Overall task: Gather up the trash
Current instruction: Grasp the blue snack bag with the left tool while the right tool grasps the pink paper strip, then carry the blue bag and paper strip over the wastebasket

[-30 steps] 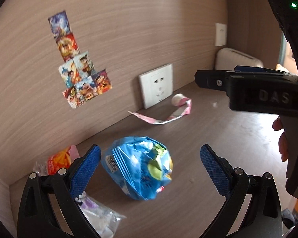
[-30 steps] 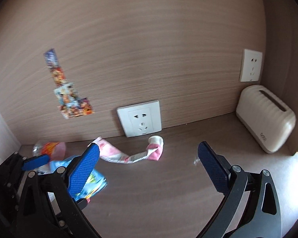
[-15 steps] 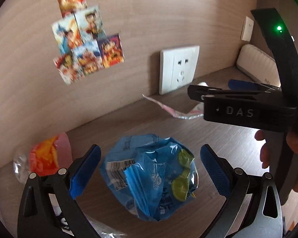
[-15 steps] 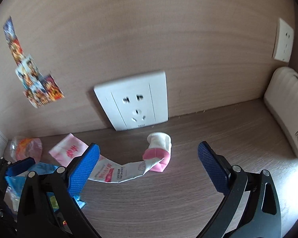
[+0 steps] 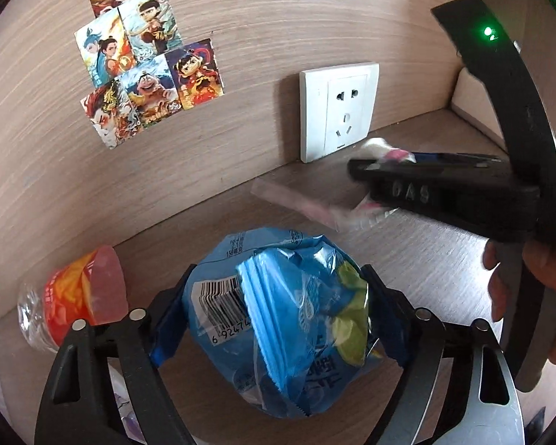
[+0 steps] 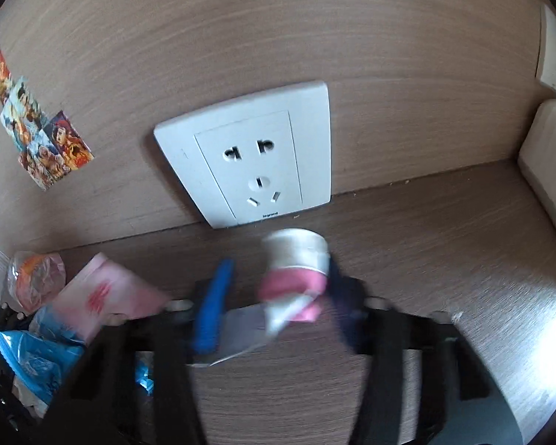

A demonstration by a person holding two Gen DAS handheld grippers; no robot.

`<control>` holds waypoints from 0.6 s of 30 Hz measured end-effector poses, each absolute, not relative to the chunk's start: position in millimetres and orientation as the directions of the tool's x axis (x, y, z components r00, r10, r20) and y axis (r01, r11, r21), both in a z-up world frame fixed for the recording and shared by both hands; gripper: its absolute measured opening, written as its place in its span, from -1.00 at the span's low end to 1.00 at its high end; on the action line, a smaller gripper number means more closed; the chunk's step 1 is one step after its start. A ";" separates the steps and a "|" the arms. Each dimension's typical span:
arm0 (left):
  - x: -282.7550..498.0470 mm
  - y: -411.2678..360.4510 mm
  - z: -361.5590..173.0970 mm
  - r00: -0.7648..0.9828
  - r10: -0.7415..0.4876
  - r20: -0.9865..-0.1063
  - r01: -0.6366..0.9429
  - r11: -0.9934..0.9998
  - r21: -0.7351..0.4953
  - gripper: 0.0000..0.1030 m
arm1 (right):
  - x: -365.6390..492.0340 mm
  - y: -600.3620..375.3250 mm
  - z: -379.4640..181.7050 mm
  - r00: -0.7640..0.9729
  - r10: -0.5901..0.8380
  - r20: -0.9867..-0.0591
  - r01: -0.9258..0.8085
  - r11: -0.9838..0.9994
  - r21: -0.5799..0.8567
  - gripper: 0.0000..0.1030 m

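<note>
Left wrist view: your left gripper [image 5: 276, 311], jaws closing, pads pressing both sides of the blue snack bag [image 5: 278, 319] on the wooden shelf [image 5: 426, 259]; orange-labelled bottle [image 5: 70, 304] lies beside it.

Right wrist view: your right gripper [image 6: 274, 304], jaws closing around the pink-and-white wrapper [image 6: 293, 282] below the wall socket [image 6: 248, 159]; motion blur hides whether the pads touch it.
</note>
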State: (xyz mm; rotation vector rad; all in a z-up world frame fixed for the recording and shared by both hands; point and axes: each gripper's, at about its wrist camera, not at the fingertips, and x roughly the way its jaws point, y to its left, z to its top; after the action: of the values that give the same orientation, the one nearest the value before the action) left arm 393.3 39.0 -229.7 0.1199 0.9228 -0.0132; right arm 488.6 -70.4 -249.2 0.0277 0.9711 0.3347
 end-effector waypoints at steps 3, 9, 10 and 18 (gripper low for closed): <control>391.3 35.2 -231.6 0.605 0.046 -0.795 0.072 0.991 0.112 0.43 | 489.9 -69.0 -250.3 0.510 0.302 -0.806 -0.279 0.944 0.177 -0.35; 387.9 30.5 -212.0 0.634 0.003 -0.773 0.065 0.996 0.057 0.38 | 479.1 -79.9 -230.3 0.529 0.331 -0.782 -0.264 0.939 0.220 -0.37; 386.1 29.8 -206.7 0.643 0.000 -0.766 0.070 0.996 0.059 0.38 | 473.8 -82.9 -220.9 0.546 0.330 -0.770 -0.268 0.940 0.212 -0.37; 353.5 23.3 -156.2 0.727 -0.046 -0.685 0.120 0.991 0.061 0.38 | 426.8 -120.0 -144.4 0.675 0.279 -0.683 -0.268 0.955 0.125 -0.37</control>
State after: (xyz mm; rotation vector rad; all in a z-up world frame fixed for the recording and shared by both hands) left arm 353.5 23.3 -156.2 0.1031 0.7511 -0.0915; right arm 426.8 -120.0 -144.4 0.0150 0.7704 0.3073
